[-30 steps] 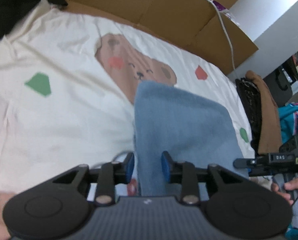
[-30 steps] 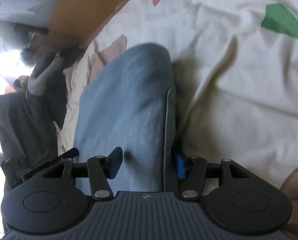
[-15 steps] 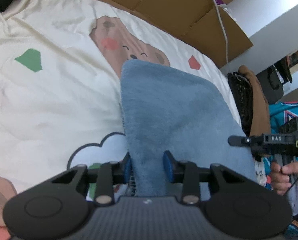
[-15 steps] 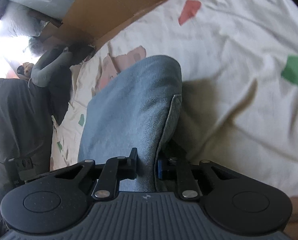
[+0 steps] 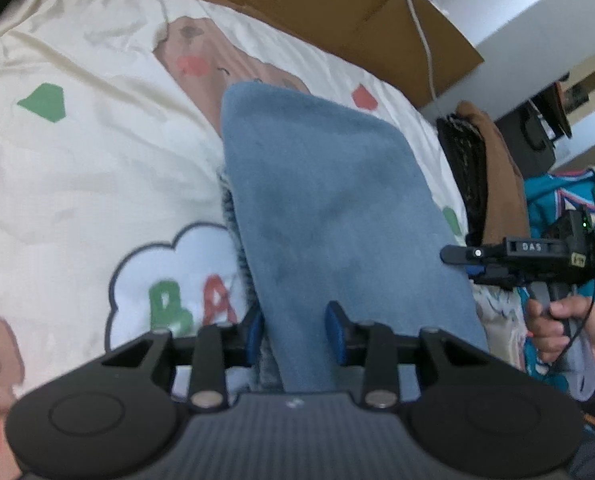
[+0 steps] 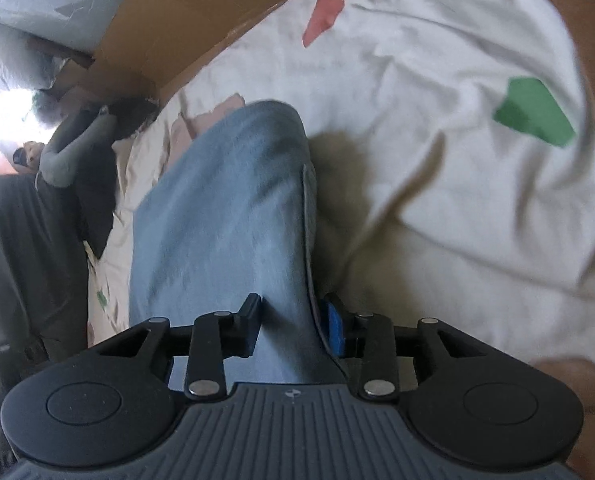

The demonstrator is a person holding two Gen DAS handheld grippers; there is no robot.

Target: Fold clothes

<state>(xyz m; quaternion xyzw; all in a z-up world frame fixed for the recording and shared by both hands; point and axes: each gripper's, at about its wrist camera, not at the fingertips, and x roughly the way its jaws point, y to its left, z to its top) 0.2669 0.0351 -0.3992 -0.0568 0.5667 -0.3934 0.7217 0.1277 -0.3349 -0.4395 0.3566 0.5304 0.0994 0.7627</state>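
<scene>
A blue garment (image 5: 317, 184) lies folded in a long band on a cream bed sheet (image 5: 77, 184) printed with a bear and coloured shapes. My left gripper (image 5: 295, 320) is shut on the near end of the band, its blue pads pressed into the cloth. In the right wrist view the same garment (image 6: 225, 208) runs away from my right gripper (image 6: 291, 312). Those jaws are opening with the seamed edge between them, and a thin dark gap shows at the right pad. The right gripper (image 5: 453, 258) also shows at the garment's right side, held by a hand (image 5: 561, 320).
Brown cardboard (image 5: 337, 4) lines the far edge of the bed, with a white cable (image 5: 421, 36) hanging over it. Dark and brown clothes (image 5: 493, 168) are heaped at the right. More dark clothing (image 6: 25, 260) lies left of the sheet (image 6: 437, 160).
The left gripper drew back with the garment, bringing a lettered cloud print on the sheet into view. The right jaws went from wide to pinched on the garment's edge, then widened again.
</scene>
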